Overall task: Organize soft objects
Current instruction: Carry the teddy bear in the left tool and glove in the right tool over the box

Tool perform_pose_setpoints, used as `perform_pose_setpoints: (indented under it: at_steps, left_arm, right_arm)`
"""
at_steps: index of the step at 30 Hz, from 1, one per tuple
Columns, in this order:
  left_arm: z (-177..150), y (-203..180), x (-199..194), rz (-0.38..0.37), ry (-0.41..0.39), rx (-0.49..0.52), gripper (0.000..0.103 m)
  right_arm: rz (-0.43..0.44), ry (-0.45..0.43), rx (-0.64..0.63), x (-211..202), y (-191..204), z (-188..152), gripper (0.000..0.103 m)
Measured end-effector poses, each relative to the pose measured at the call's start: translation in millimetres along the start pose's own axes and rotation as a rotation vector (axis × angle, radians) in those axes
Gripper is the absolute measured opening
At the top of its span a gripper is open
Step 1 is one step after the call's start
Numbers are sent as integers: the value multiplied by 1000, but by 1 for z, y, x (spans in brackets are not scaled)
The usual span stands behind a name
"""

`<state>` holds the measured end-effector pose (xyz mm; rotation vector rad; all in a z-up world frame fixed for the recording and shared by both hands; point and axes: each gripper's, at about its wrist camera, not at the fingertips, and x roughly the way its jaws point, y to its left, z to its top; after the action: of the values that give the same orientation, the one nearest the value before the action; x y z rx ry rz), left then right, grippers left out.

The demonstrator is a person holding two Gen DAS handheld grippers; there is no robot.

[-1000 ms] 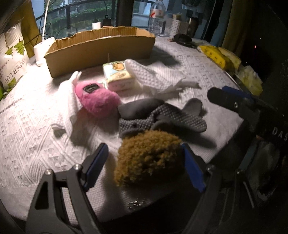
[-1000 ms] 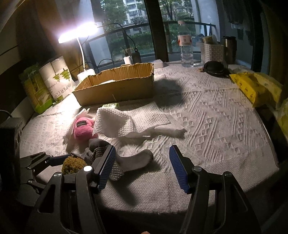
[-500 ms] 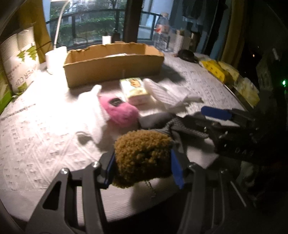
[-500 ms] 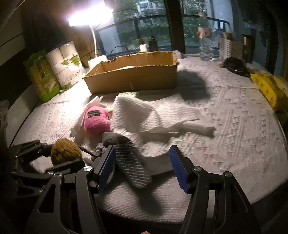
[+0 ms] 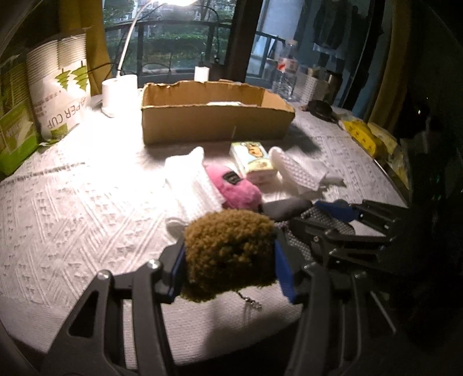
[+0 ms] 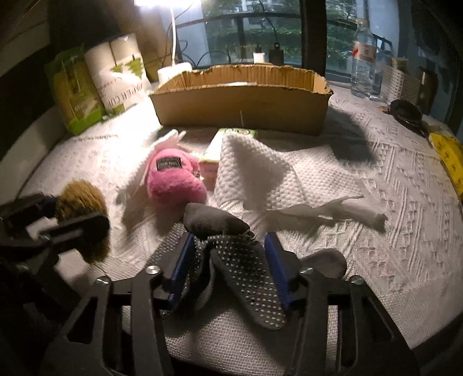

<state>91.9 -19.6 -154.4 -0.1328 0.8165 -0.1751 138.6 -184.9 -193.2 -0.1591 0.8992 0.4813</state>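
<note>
Surface: white embossed tablecloth [image 6: 385, 162], lamp-lit from the far left.
Cardboard box [image 6: 243, 101]: open-topped, at the far side by the window.
Paper towel [image 6: 277, 179]: spread out, just right of the pink plush.
Left gripper [image 5: 230, 261]: blue pads pressed into the brown fuzzy ball [image 5: 228, 251].
Right gripper [image 6: 228, 266]: pads pinching the dotted grey sock [image 6: 246, 269].
Pink plush [image 6: 172, 180]: lying between box and sock, touching the tissue pack [image 5: 254, 162].

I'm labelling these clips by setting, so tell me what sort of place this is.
Most likely a home, a table set by a balcony window. A white textured tablecloth covers the table, a lit desk lamp and a pack of paper cups stand at the back, and a balcony railing with greenery shows through the glass.
</note>
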Motion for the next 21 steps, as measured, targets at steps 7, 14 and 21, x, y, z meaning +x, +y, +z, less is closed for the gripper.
perform_pose_setpoints:
  at_steps: [7,14,21]
  left_arm:
    - [4,6,-6,11,-30,-15,53]
    - [8,8,-16,17,-59,-19,53]
    - [18,4,-27,18,-100,-7,53]
  right_arm:
    - [0,-23,-77,-5,14,2,32]
    - [4,-77,-123,-26,27,9,32]
    - [20,-149,-118,-56,28,22,32]
